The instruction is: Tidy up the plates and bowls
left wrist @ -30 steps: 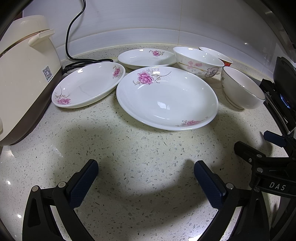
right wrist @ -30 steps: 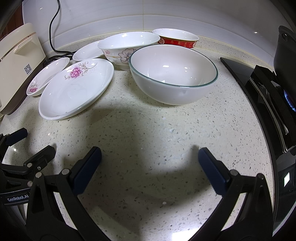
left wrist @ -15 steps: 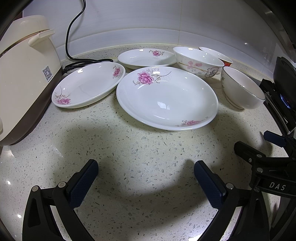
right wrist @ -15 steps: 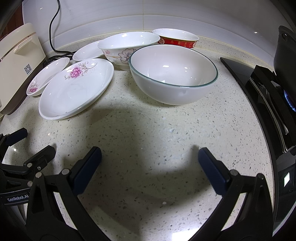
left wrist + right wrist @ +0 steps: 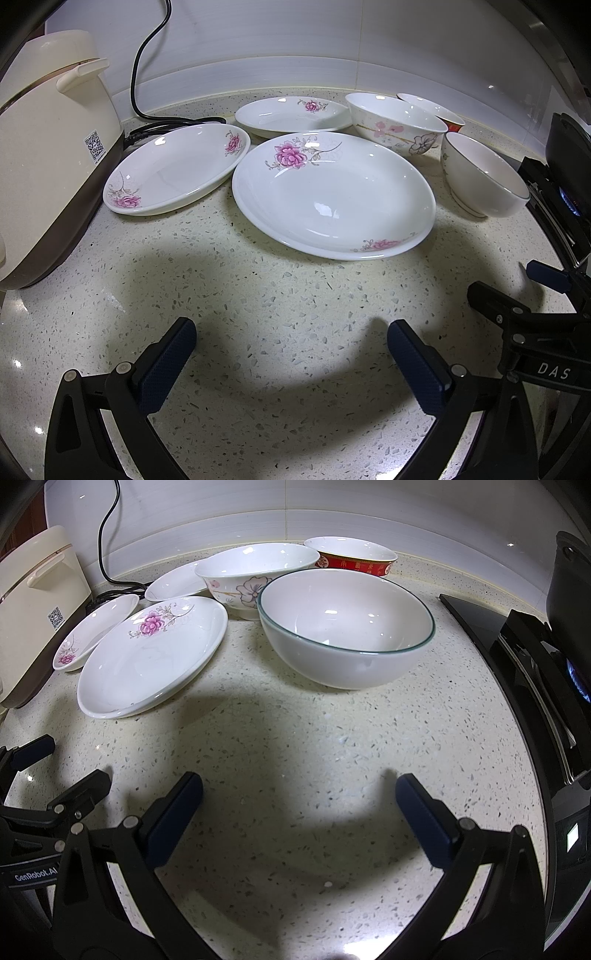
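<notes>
A large white plate with pink flowers [image 5: 334,195] [image 5: 147,661] lies on the speckled counter. Two smaller flowered plates lie behind it, one at the left [image 5: 177,173] [image 5: 94,631] and one at the back [image 5: 291,116] [image 5: 177,585]. A flowered bowl [image 5: 397,123] [image 5: 255,576], a red bowl [image 5: 432,110] [image 5: 351,557] and a green-rimmed white bowl [image 5: 484,173] [image 5: 345,627] stand to the right. My left gripper [image 5: 291,350] is open and empty, short of the large plate. My right gripper [image 5: 299,805] is open and empty, short of the green-rimmed bowl.
A cream rice cooker [image 5: 44,155] [image 5: 33,605] stands at the left with its black cord [image 5: 147,70] running up the wall. A black stove [image 5: 535,686] with a dark pot [image 5: 570,587] borders the counter at the right. The tiled wall closes the back.
</notes>
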The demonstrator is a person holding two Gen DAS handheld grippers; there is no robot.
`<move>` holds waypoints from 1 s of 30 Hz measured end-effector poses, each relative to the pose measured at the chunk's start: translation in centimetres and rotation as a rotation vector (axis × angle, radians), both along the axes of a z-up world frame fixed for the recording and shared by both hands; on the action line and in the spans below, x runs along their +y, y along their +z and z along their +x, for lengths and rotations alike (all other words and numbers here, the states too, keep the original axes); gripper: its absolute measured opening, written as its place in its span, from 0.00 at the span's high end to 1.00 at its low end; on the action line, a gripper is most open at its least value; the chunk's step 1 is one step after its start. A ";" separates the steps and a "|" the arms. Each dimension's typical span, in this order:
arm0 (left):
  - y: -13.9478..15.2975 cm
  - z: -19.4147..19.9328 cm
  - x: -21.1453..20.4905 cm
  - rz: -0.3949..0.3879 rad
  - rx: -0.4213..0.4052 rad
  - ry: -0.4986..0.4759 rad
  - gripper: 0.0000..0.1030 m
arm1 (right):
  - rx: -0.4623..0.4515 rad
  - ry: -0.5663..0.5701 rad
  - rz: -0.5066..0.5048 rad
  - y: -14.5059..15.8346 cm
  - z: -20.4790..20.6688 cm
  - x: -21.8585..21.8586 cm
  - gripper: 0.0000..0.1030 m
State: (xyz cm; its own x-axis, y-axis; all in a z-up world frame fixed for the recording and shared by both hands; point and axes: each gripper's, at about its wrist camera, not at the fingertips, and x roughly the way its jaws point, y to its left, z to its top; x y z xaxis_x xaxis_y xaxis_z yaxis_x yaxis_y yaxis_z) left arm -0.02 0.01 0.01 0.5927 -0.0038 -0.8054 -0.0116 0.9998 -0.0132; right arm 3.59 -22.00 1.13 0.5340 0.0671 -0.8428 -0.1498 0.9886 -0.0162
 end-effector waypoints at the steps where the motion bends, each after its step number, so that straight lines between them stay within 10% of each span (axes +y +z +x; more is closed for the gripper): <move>1: 0.0 0.0 0.0 0.000 0.000 0.000 0.00 | 0.000 0.000 0.000 0.0 0.0 0.0 0.00; 26: 0.0 -0.3 2.2 -0.006 0.061 -0.043 0.00 | 0.075 0.018 0.000 0.1 0.4 -0.3 0.00; 30: 0.5 -0.4 5.5 -0.111 0.100 0.030 0.00 | 0.098 0.013 0.077 0.6 -0.3 -0.5 0.00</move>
